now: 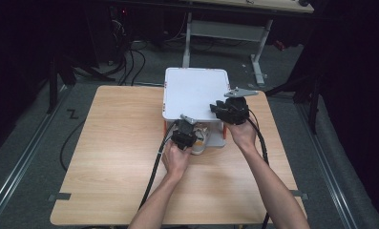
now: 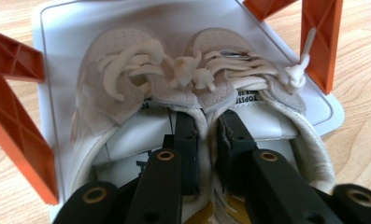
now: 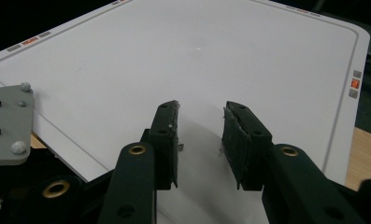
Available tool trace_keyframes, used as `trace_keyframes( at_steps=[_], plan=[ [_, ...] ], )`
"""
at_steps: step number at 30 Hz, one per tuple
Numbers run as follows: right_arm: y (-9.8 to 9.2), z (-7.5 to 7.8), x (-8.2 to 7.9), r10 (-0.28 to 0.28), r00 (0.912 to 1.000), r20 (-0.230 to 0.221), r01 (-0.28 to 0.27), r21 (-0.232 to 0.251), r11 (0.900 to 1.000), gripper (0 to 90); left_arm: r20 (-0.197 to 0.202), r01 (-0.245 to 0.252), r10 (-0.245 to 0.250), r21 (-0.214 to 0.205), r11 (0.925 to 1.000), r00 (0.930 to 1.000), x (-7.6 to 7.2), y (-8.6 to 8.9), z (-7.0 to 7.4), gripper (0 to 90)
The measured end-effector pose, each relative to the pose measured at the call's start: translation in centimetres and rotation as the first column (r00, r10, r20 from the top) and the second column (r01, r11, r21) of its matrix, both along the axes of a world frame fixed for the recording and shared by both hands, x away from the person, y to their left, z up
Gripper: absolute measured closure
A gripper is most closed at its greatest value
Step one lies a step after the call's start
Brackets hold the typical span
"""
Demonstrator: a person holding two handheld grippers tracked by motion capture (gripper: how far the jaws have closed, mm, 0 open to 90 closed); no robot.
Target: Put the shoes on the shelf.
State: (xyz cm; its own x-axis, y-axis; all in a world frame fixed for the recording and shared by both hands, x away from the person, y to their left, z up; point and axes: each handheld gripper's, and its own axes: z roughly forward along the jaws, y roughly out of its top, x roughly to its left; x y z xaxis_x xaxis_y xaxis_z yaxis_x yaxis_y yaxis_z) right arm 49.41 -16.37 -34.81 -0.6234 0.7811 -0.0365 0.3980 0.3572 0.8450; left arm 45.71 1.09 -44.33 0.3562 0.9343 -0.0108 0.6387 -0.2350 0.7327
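Pinching the two inner collars of a pair of pale, suede-like shoes (image 2: pixel 192 88) together, the left gripper (image 2: pixel 206 135) has its black jaws nearly closed, one jaw inside each shoe, with the knotted cream laces lying just past them. The shoes sit on the lower white shelf of a small rack (image 1: pixel 195 90) with ribbed orange legs (image 2: pixel 15 135). Above the rack's smooth, round-cornered white top, the right gripper (image 3: pixel 199 140) hovers, its jaws partly open and holding nothing.

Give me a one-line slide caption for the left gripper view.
Left gripper pinches the touching inner collars of a pair of white sneakers on the rack's lower white shelf, between orange supports.
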Motion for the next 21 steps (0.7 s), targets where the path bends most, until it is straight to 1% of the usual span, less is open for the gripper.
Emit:
trace_keyframes(
  at_steps=[3,4,5,6,7,8,10,12,13,17,21],
  plan=[
    [-0.10,-0.02,0.09,0.001,1.0000,-0.004,-0.001,0.007,1.0000,65.6,-0.010,0.010,-0.010,-0.011,0.9999,0.9999,0.00,0.08,0.08,75.1],
    [-0.12,0.00,0.09,-0.002,1.0000,-0.008,0.002,0.007,1.0000,65.6,-0.009,0.011,-0.011,-0.010,0.9999,0.9999,0.00,0.09,0.08,71.4],
    [-0.13,0.01,0.09,0.000,1.0000,-0.007,0.000,0.005,1.0000,65.6,-0.008,0.007,-0.007,-0.006,1.0000,0.9999,0.00,0.08,0.08,65.8],
    [-0.14,0.01,0.07,0.000,1.0000,-0.005,0.000,0.001,1.0000,65.6,-0.008,0.014,-0.014,-0.011,0.9998,0.9999,0.00,0.12,0.09,62.6],
    [-0.14,0.02,0.02,0.000,1.0000,-0.004,0.000,-0.003,1.0000,65.5,-0.012,0.021,-0.021,-0.019,0.9996,0.9997,0.01,0.13,0.11,60.3],
    [-0.16,0.03,0.00,0.001,1.0000,0.000,-0.001,-0.009,1.0000,65.5,-0.017,0.019,-0.020,-0.038,0.9991,0.9997,0.00,0.14,0.15,57.9],
    [-0.21,0.07,0.00,0.002,1.0000,-0.002,-0.002,-0.010,1.0000,65.5,-0.028,0.028,-0.029,-0.053,0.9982,0.9992,-0.02,0.23,0.24,50.9],
    [-0.27,0.09,-0.01,0.001,1.0000,-0.005,-0.001,-0.010,0.9999,65.4,-0.029,0.030,-0.033,-0.077,0.9965,0.9990,-0.02,0.35,0.31,44.5],
    [-0.28,0.10,-0.01,0.001,1.0000,-0.005,-0.001,-0.010,0.9999,65.4,-0.032,0.028,-0.031,-0.091,0.9955,0.9990,-0.02,0.37,0.34,43.7],
    [-0.28,0.12,-0.02,0.001,1.0000,-0.005,-0.001,-0.015,0.9999,65.3,-0.032,0.028,-0.031,-0.107,0.9939,0.9990,-0.04,0.34,0.37,38.8],
    [-0.28,0.12,-0.02,0.004,1.0000,-0.003,-0.004,-0.016,0.9999,65.3,-0.037,0.021,-0.027,-0.144,0.9894,0.9989,-0.22,0.47,0.36,36.1]
  ],
)
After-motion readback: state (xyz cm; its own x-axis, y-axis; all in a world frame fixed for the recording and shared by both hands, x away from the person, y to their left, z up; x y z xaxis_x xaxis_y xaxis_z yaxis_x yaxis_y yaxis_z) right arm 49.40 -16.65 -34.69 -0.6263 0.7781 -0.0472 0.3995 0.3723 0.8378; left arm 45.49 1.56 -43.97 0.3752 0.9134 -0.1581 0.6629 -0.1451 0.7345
